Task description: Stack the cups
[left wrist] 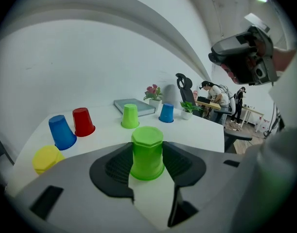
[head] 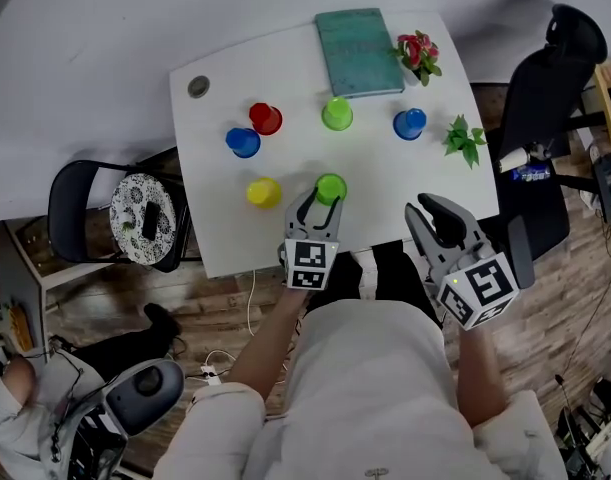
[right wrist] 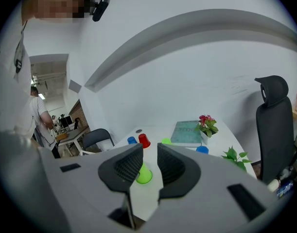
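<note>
White table (head: 295, 153): left gripper (head: 322, 204) at near green cup (head: 331, 187).
Left jaws wide, straddling the cup, not clamped; right gripper (head: 426, 209) jaws slightly apart, empty.

1. Left gripper (head: 323, 202): held out ahead of the torso, pointing forward and tilted down. Left marker cube (head: 309, 263) faces up.
2. Left jaws apart, one either side of an upside-down green cup (head: 330, 187). Pads sit just beside the cup wall, no visible squeeze.
3. Left forearm (head: 268, 346): bare, angled forward and inward to the gripper.
4. Right gripper (head: 425, 206): off to the right, well apart from the left one, also tilted down. Right marker cube (head: 482, 290) is turned up and outward.
5. Right jaws: narrow gap, nothing between the pads.
6. Right forearm (head: 480, 368): bare, running nearly straight forward.
</note>
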Available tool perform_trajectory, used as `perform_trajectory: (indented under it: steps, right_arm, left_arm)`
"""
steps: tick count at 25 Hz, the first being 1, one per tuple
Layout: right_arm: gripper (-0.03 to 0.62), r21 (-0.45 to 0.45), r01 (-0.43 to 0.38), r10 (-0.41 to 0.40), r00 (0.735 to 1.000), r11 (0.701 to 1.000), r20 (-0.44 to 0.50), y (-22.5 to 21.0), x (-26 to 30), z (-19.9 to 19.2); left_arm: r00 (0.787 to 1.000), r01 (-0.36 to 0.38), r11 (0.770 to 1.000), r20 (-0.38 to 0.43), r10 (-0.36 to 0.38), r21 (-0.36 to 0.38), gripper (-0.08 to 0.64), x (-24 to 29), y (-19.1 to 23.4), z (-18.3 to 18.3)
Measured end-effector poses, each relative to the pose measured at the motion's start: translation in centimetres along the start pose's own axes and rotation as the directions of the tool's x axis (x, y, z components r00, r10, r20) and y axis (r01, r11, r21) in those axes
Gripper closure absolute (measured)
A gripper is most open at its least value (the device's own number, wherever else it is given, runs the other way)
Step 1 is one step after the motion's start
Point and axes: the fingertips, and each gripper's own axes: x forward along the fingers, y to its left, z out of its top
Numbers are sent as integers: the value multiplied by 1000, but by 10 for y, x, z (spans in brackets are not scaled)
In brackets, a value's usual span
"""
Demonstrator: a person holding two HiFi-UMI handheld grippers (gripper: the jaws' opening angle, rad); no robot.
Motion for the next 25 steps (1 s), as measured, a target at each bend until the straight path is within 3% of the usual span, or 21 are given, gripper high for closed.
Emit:
perform_trajectory:
  steps: [25]
  right_arm:
    - [495,0,29,-29,1000,1000,-3,3,-18,-8]
  left_arm:
    - [999,37,999,25,-37,7,345,-6,-13,-10]
